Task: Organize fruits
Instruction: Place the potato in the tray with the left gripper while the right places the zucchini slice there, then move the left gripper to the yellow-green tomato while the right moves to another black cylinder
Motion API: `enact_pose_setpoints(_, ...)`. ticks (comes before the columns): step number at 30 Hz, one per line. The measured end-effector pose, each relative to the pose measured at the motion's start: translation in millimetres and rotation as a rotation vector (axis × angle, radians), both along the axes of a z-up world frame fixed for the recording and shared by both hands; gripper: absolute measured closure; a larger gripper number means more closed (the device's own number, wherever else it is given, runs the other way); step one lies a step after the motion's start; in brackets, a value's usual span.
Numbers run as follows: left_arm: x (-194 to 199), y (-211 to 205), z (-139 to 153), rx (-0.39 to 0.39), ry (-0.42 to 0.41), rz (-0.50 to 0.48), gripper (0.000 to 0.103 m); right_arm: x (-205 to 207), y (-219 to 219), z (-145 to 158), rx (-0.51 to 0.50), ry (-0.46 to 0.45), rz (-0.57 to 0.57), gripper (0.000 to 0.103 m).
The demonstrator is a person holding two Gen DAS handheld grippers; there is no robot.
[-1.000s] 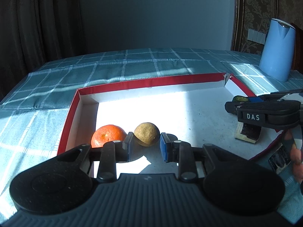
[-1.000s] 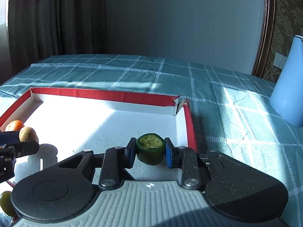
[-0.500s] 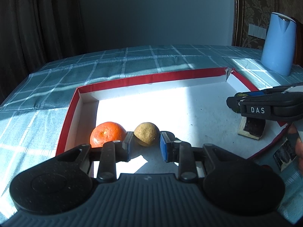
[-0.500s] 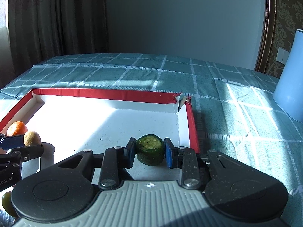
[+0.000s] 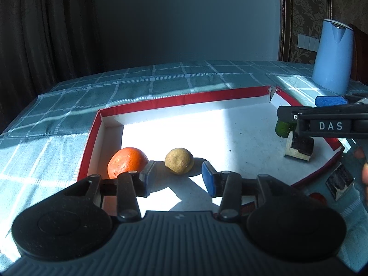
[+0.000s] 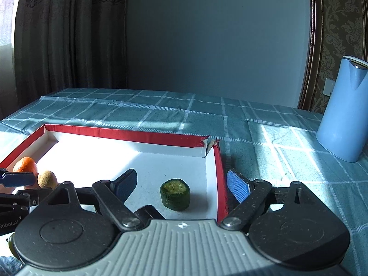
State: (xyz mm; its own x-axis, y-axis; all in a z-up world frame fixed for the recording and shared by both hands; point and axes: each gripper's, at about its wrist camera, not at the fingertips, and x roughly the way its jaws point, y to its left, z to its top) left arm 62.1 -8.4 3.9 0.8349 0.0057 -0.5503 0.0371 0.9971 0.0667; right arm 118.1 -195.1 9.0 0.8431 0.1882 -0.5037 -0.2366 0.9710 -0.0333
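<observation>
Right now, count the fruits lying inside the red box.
3: an orange and a brownish fruit side by side at the left end, a green fruit near the right wall. The near edge is hidden.

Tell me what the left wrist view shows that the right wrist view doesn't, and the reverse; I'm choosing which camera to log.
Only the left wrist view shows a cut wooden piece on the box floor and a dark card on the cloth outside the box.

Only the right wrist view shows the green fruit's cut top, clear of the open right claw.

Both show the red-rimmed box, the orange, the tan fruit, the open left claw and the blue kettle.
</observation>
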Motion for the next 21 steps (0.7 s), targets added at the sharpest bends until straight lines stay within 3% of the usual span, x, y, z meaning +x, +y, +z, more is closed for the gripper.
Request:
enact_pose_setpoints(3,-16.1,-1.2,2.2,0.029,-0.048,0.014,0.039,-8.5,-11.5,3.4,0.042,-0.011,-0.010,0.017)
enact_pose_setpoints(9,-44.8,3.2,3.6,0.009,-0.091,-0.008,0.035,-25.7,-28.6,3.6,0.096,-0.017,-0.031,0.017)
enact_pose_setpoints(12,-58.3,7.2,6.2,-0.016,-0.124,-0.018,0.019,-43.4,-35.2,0.5,0.092,-0.032,-0.032,0.017)
enact_pose_setpoints(21,-69.1,4.0,3.5,0.004,-0.122,-0.045,0.018,-97.5,-67.8,-11.7,0.193,-0.002,-0.006,0.017)
